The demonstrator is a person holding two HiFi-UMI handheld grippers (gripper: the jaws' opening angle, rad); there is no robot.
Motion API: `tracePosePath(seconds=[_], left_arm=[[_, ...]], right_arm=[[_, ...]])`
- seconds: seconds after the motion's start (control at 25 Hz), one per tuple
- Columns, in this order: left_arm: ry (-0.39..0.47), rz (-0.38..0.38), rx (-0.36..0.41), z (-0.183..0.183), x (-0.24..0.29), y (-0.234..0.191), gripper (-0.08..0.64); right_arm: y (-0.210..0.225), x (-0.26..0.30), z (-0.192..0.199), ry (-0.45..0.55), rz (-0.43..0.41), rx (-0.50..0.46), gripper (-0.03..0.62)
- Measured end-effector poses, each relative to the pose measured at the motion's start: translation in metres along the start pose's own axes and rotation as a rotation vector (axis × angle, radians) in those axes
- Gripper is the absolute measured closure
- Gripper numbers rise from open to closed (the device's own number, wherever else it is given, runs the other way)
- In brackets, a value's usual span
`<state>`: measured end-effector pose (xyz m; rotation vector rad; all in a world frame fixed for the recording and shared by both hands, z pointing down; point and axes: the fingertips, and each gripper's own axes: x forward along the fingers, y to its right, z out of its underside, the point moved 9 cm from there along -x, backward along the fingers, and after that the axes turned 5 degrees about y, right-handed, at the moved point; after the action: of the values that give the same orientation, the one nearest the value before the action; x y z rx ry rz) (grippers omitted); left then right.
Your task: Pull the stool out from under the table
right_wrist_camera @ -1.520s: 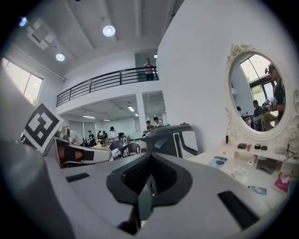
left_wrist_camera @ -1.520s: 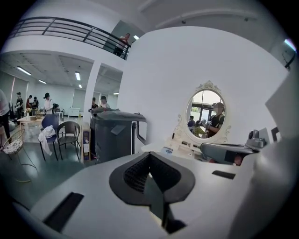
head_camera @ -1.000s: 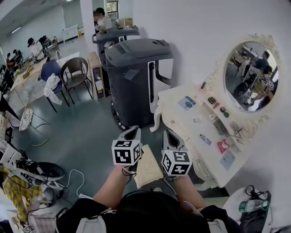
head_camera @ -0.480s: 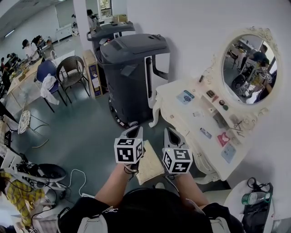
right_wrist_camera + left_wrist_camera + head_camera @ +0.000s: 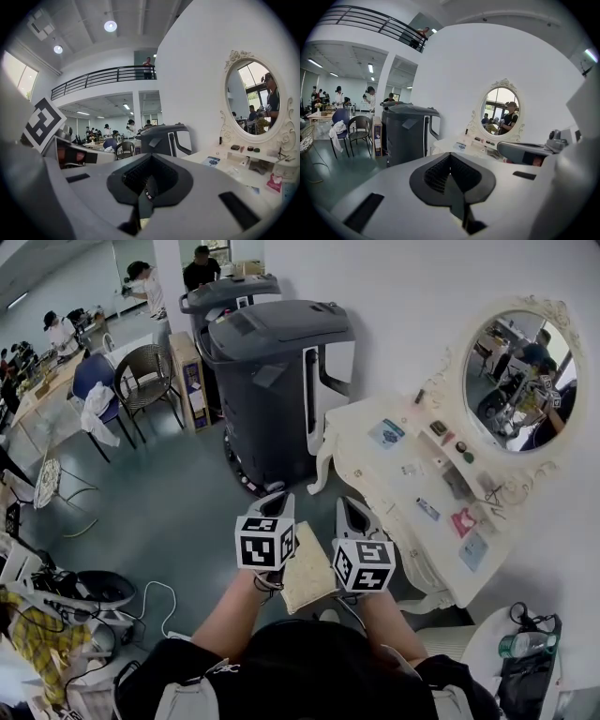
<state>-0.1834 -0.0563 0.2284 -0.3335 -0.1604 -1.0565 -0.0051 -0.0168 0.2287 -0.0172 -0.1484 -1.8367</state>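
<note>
The stool (image 5: pixel 307 579) shows only its beige cushion, low on the floor beside the white dressing table (image 5: pixel 375 474); my hands and grippers hide the rest. Both grippers are held up side by side above it, apart from it and pointing away from me. My left gripper (image 5: pixel 272 502) is shut with nothing in it, and its dark pads meet in the left gripper view (image 5: pixel 451 158). The right gripper (image 5: pixel 349 508) is also shut and empty, with its jaws together in the right gripper view (image 5: pixel 150 161).
A tall dark grey machine (image 5: pixel 272 381) stands on the floor just left of the table. An oval mirror (image 5: pixel 520 381) hangs above the table, which carries several small items. Chairs (image 5: pixel 150 390), desks and people are far left. Cables and a bag (image 5: pixel 84 596) lie near left.
Both grippers stay shut and raised in nearly the same place. The head view has shifted slightly, and people at the far back have moved.
</note>
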Motion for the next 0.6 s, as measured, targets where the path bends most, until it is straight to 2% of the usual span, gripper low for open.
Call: tracePosePath(seconds=[0.6], left_arm=[[-0.023, 0.014, 0.008, 0.003, 0.011, -0.003, 0.554]], right_arm=[[-0.001, 0.01, 0.002, -0.012, 0.001, -0.009, 0.588]])
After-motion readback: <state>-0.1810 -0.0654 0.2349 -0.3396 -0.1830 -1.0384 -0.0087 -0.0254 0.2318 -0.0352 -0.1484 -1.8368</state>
